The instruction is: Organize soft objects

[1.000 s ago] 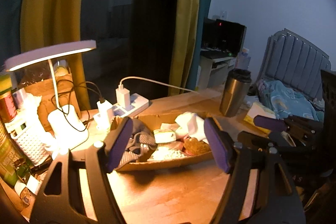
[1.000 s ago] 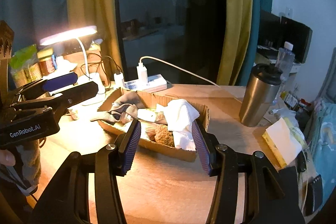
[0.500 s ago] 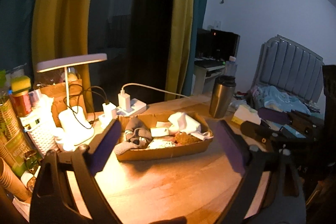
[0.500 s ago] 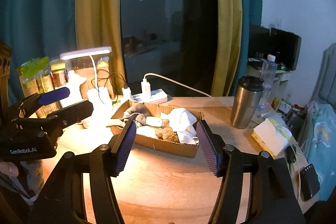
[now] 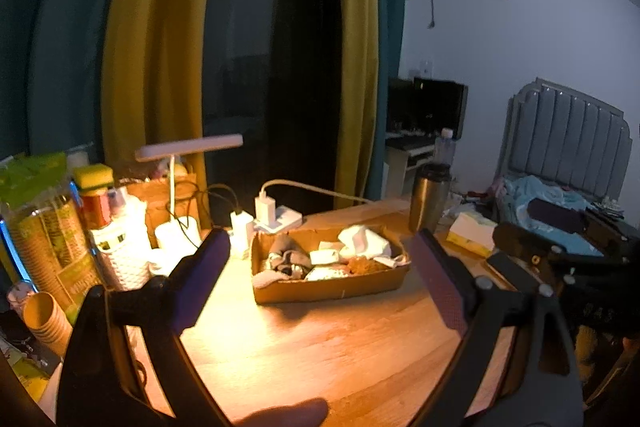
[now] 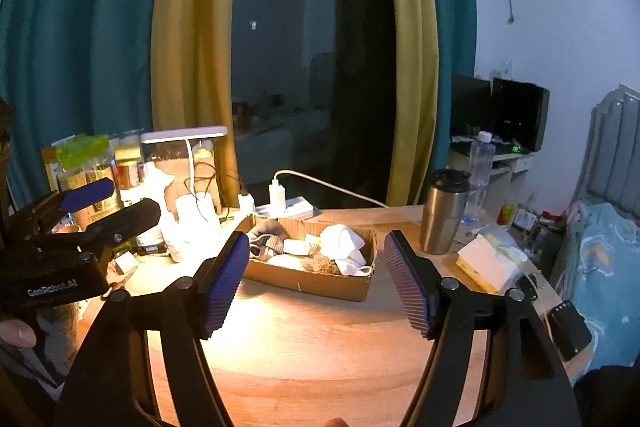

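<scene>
Seemingly done: soft items fill the cardboard box (image 5: 332, 289); left gripper (image 5: 320, 267) and right gripper (image 6: 316, 275), just opening, stand empty before it.

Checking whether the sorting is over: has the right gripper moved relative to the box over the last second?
Yes. The right gripper has backed away from the box, which now looks smaller and farther off. Its jaws have just been opening, nothing between them.
</scene>
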Motion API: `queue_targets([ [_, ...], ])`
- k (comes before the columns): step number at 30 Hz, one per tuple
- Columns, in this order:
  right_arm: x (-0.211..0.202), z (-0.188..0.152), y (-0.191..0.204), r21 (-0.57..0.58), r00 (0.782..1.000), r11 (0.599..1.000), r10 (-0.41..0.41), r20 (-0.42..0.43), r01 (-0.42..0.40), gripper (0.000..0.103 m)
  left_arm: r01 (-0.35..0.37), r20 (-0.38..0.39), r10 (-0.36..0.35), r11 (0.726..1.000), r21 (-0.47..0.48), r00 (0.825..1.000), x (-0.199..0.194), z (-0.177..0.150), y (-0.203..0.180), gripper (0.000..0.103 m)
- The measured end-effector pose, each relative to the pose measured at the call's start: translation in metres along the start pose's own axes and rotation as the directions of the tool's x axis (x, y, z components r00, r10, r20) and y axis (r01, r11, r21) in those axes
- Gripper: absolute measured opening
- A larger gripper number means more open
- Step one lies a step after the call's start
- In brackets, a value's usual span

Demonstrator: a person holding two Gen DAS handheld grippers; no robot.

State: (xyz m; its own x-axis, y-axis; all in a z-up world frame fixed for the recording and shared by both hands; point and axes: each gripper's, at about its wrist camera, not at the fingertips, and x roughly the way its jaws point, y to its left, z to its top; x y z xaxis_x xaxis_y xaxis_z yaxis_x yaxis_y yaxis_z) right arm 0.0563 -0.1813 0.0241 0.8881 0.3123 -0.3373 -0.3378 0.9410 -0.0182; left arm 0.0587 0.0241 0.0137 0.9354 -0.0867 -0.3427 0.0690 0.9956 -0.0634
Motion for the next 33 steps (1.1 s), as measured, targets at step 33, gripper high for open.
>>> queue_targets([
  [33, -0.036, 0.015, -0.001, 0.005, 0.997, 0.999, -0.033, 0.073, 0.032, 0.074, 0.013, 0.083, -0.015, 1.000, 0.018, 0.996, -0.036, 0.021, -0.010, 0.093],
])
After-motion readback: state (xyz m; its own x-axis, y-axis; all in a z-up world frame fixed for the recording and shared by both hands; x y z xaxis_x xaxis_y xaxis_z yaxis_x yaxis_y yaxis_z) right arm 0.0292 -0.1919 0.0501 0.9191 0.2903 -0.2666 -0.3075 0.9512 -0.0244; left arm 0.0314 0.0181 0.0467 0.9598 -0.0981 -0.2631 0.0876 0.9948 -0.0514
